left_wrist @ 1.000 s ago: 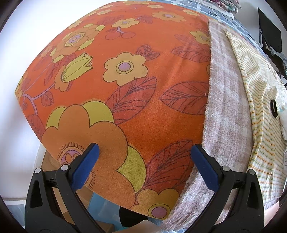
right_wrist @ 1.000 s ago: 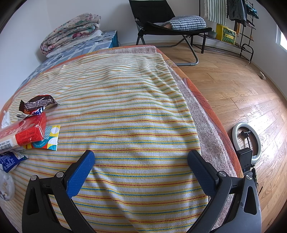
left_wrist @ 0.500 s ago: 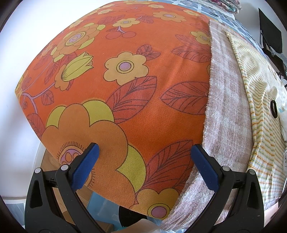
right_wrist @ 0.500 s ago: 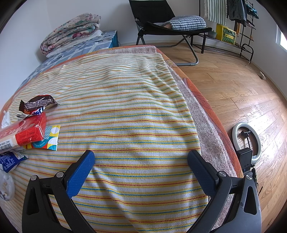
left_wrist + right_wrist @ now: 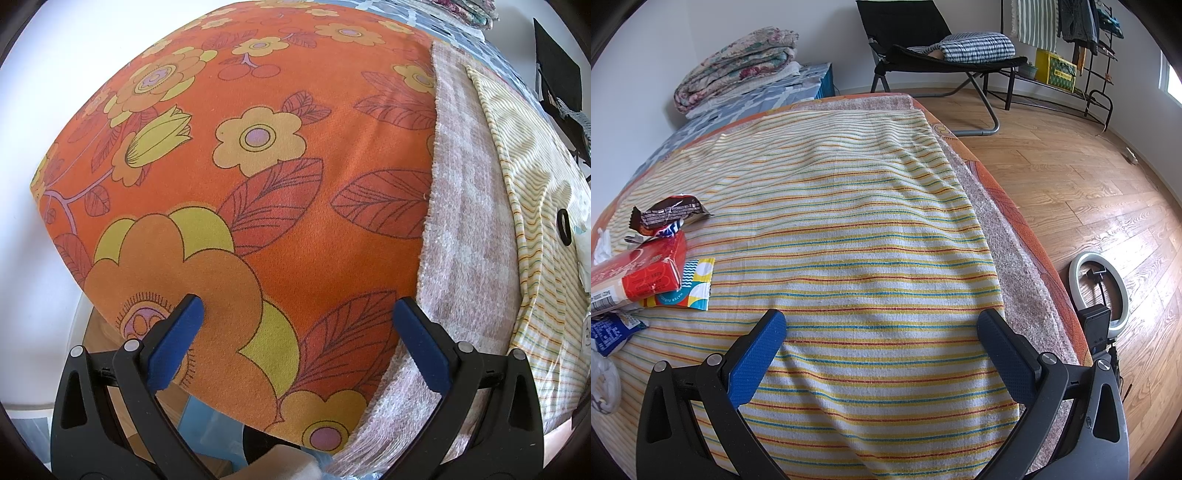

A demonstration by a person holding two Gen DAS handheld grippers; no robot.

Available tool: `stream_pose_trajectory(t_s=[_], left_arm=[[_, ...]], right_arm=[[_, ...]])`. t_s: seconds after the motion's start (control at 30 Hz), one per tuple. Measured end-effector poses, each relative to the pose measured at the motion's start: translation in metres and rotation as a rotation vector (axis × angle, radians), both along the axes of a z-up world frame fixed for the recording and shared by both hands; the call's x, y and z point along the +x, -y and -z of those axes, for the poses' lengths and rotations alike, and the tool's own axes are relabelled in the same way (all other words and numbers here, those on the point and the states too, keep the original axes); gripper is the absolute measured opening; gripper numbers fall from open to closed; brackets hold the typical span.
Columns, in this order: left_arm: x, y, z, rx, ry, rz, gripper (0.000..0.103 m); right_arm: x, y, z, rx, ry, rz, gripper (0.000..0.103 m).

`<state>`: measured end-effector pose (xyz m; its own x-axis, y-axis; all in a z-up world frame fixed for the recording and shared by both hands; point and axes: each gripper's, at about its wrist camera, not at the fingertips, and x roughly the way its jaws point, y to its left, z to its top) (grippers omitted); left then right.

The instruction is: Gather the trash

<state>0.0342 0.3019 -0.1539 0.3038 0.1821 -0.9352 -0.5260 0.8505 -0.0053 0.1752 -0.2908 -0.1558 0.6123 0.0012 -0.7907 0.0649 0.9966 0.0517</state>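
Two grippers logged, both spread wide with nothing between their blue pads. My left gripper (image 5: pixel 295 343) hung over the orange floral cover (image 5: pixel 258 177) at the bed's near corner, its pads close above the fabric; whether they touched it I could not tell. My right gripper (image 5: pixel 882 350) stood released over the striped towel (image 5: pixel 849 240), near the towel's front edge, empty.

Trash entered, all at the left edge of the striped towel, well to the left of my right gripper and none of it between its fingers:
- brown snack wrapper (image 5: pixel 670 212), crumpled, farthest back;
- red carton (image 5: pixel 639 275), lying flat, just in front of the wrapper, its end resting on the next item;
- patterned sachet (image 5: pixel 689 286), blue, yellow and white, flat, partly under the carton, nearest to my left finger (image 5: pixel 753 358) yet still apart from it;
- blue packet (image 5: pixel 611 332), in front of the carton, cut off by the frame;
- white crumpled plastic (image 5: pixel 602 384) at the lower left, partly seen.

In the left view a small black ring (image 5: pixel 564 226) lay on the towel at the far right, well apart from that gripper.

Beneath the towel: a pinkish fleece blanket (image 5: pixel 1012 266), its edge showing along the right side.
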Motion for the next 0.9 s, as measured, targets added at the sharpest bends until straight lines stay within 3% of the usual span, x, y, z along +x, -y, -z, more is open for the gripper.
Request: stream_pose_trajectory(t_s=[0.17,0.33,0.57,0.67,0.77,0.9], left_arm=[[0.0,0.002,0.0,0.002,0.004,0.003,0.103],[0.001,0.0,-0.001,-0.001,-0.001,0.004,0.103],[0.003,-0.003,-0.008,0.005,-0.029,0.0,0.102],[0.001,0.0,-0.031,0.074,0.021,0.013,0.102],[-0.003,0.008,-0.06,0.132,0.084,0.028,0.102],[-0.01,0.034,-0.104,0.125,0.203,0.073,0.102]], right_arm=[[0.0,0.002,0.0,0.016,-0.002,-0.016,0.103],[0.008,0.002,-0.005,0.005,-0.119,-0.139,0.103],[0.004,0.005,-0.009,0.008,-0.141,-0.183,0.103],[-0.006,0.014,-0.025,-0.05,-0.1,-0.142,0.103],[-0.019,0.028,-0.052,-0.177,-0.042,-0.072,0.103],[-0.051,0.031,-0.097,-0.224,0.078,-0.069,0.103]])
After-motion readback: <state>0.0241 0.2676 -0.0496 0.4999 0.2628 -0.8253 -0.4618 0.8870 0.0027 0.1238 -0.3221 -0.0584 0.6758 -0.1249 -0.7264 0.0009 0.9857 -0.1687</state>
